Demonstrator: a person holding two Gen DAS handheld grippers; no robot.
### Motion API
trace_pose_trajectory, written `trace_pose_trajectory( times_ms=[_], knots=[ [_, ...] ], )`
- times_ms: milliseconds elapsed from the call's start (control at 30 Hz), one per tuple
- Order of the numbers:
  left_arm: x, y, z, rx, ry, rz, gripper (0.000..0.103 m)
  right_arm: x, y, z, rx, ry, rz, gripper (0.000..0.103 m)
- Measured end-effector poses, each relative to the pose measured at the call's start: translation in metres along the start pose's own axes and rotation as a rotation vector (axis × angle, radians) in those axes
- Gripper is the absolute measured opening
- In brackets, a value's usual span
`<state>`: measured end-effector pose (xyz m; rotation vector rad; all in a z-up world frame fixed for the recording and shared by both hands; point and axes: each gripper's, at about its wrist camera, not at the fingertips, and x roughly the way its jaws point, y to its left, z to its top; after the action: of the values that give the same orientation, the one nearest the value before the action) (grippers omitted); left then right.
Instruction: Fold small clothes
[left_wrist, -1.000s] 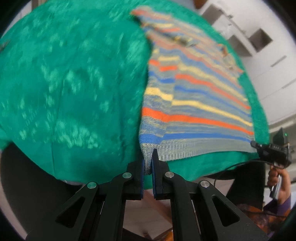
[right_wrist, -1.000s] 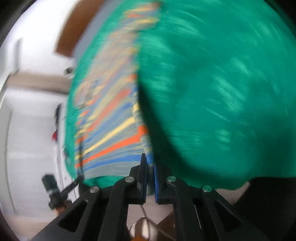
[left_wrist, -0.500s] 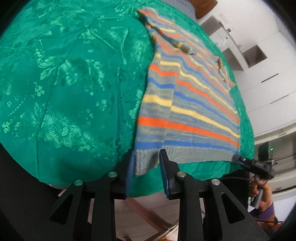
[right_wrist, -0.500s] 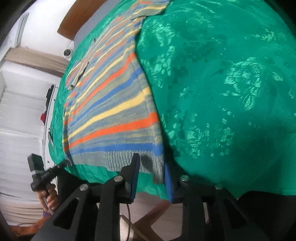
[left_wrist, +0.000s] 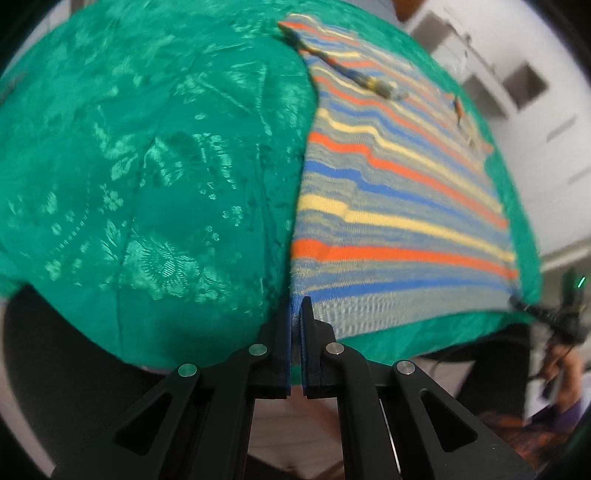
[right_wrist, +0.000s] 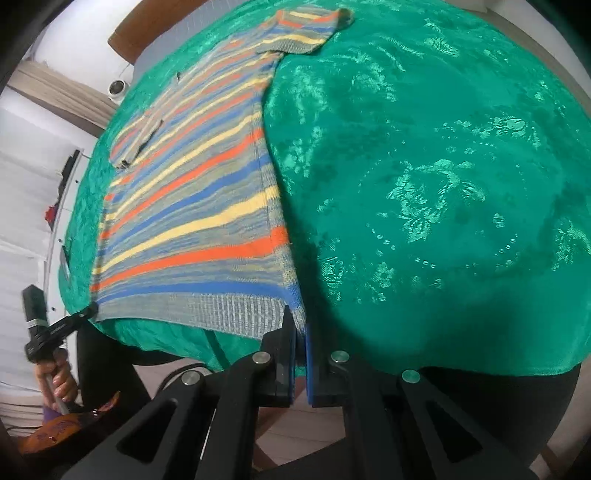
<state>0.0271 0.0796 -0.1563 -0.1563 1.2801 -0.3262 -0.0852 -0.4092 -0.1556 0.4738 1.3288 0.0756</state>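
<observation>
Striped knit sweater (left_wrist: 399, 206), spread flat on green brocade tablecloth (left_wrist: 147, 166), hem at the cloth's near edge; both hem corners pinched, one in nearly closed left gripper (left_wrist: 295, 314), one in right gripper (right_wrist: 300, 328); corners best lifted level together to fold evenly

One striped sweater (left_wrist: 399, 206), one green cloth (left_wrist: 155, 177), two grippers.

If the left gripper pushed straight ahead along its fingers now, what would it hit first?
The left gripper is shut on the hem corner of the striped sweater, so the sweater's left edge comes first, lying on the green tablecloth. Depth is hard to judge.
</observation>
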Motion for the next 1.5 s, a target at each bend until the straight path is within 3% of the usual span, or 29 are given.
trace_pose_trajectory(
  times_ms=[100,367,567,667,800,867,933,1033,1167,1300,1400,1433,1500],
  knots=[
    [0.021,-0.007,-0.004,0.033,0.02,0.099,0.001,0.016,-0.008,0.004,0.02,0.012,-0.022,0.003],
    [0.044,-0.011,-0.009,0.026,0.018,0.121,0.002,0.029,-0.014,0.007,0.049,0.009,-0.004,0.003],
    [0.034,-0.005,-0.018,0.018,0.007,0.127,0.019,0.025,-0.009,0.004,0.028,0.011,-0.016,0.003],
    [0.021,-0.008,-0.027,0.047,0.01,0.173,0.037,0.01,-0.005,0.002,0.001,0.042,-0.045,0.016],
    [-0.011,-0.01,-0.038,0.08,-0.04,0.221,0.04,-0.045,0.007,0.022,-0.139,-0.052,-0.203,0.025],
    [-0.037,-0.009,-0.038,0.077,-0.113,0.25,0.047,-0.075,0.024,0.053,-0.255,-0.153,-0.284,0.035],
    [-0.051,-0.006,-0.033,0.06,-0.164,0.264,0.049,-0.088,0.042,0.087,-0.353,-0.238,-0.328,0.054],
    [-0.07,-0.003,-0.022,0.008,-0.237,0.25,0.051,-0.073,0.071,0.146,-0.513,-0.315,-0.304,0.06],
    [-0.072,-0.005,-0.012,-0.038,-0.26,0.249,0.052,0.007,0.09,0.224,-0.655,-0.282,-0.333,0.059],
    [-0.071,-0.003,-0.019,-0.066,-0.253,0.278,0.053,0.062,0.081,0.266,-0.616,-0.26,-0.376,0.055],
    [-0.066,0.01,-0.025,-0.098,-0.23,0.307,0.053,0.071,0.064,0.28,-0.519,-0.261,-0.362,0.009],
    [-0.063,0.017,-0.026,-0.116,-0.214,0.315,0.053,0.062,0.055,0.281,-0.472,-0.284,-0.326,0.004],
    [-0.061,0.02,-0.024,-0.128,-0.206,0.314,0.053,0.026,0.027,0.287,-0.348,-0.361,-0.314,0.004]
  ],
)
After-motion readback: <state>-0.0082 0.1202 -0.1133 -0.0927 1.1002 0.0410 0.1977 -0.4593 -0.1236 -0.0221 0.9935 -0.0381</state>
